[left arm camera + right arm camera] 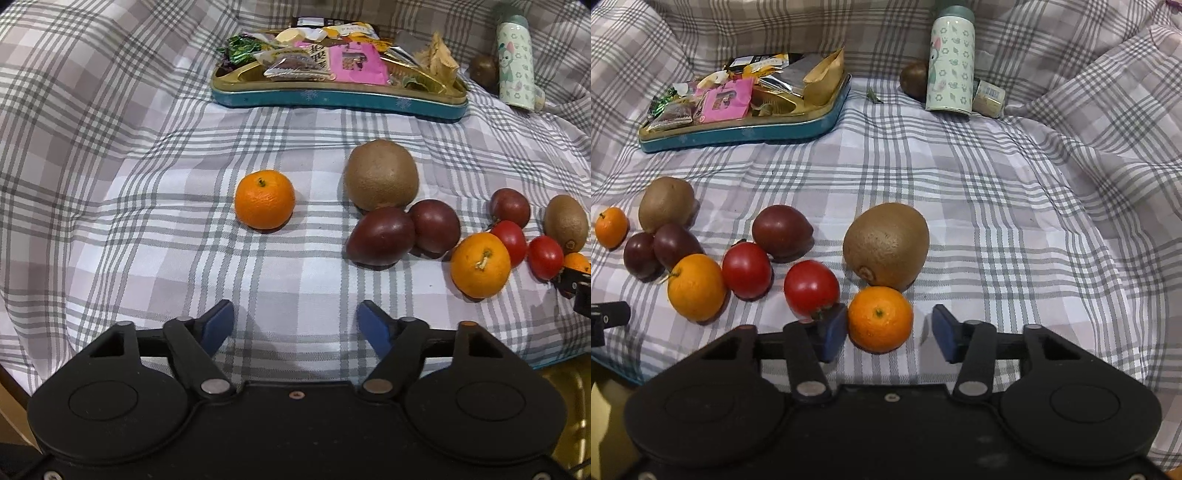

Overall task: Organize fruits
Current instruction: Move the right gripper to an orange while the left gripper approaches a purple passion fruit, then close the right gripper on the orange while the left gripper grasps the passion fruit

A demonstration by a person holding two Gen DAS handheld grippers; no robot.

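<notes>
Fruit lies on a checked cloth. In the left wrist view a lone mandarin (265, 199) sits ahead of my open left gripper (295, 321), which holds nothing. To its right are a kiwi (381, 174), dark purple fruits (382, 236), an orange (480, 265), two tomatoes (511, 242) and a second kiwi (566, 221). In the right wrist view my right gripper (889, 332) stands open around another mandarin (880, 319); the right pad is clear of it. A kiwi (886, 245) lies just behind it and a tomato (811, 288) presses against the left finger.
A teal tin tray (746, 133) full of snack packets stands at the back left. A patterned bottle (951, 62) stands at the back with a kiwi (914, 79) behind it and a small box beside it. The cloth rises in folds at the right.
</notes>
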